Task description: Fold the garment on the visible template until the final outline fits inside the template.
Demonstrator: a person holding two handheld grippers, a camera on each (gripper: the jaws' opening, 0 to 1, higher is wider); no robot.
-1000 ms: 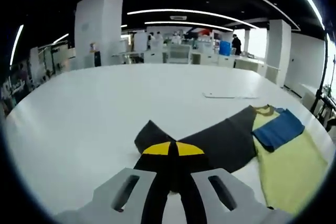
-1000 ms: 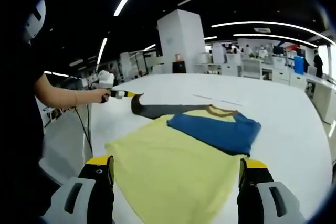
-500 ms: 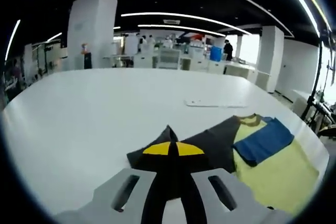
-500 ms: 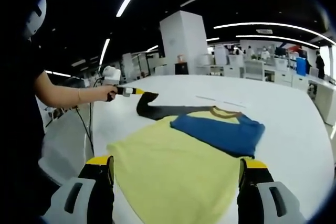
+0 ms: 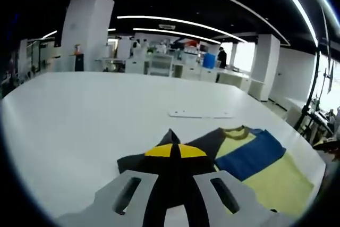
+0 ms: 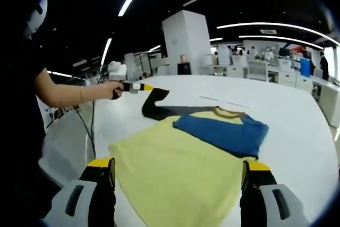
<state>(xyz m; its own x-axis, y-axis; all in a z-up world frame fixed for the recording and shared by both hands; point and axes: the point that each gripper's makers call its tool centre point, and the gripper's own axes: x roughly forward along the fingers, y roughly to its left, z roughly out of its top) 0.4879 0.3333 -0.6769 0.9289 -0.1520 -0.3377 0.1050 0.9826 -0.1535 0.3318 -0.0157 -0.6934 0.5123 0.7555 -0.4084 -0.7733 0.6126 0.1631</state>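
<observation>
Left gripper [image 6: 144, 86], clamped on the dark sleeve [image 6: 154, 104], has carried it further inward over the shirt [image 6: 180, 168]; right gripper [image 6: 178, 176] hangs apart near the hem.

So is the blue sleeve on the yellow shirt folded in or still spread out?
Folded in: the blue sleeve lies across the yellow shirt body.

A wide white table [image 5: 79, 110] stretches across an open-plan office — bare for most of its surface. Behind it stands a broad white pillar [image 5: 85, 30], with a second pillar [image 5: 264, 65] toward the right. Long strip lights [image 5: 180, 22] curve across a dark ceiling. Far off, white desks [image 5: 159, 65] and a blue bin [image 5: 209, 60] — people stand among them, too small to make out.
</observation>
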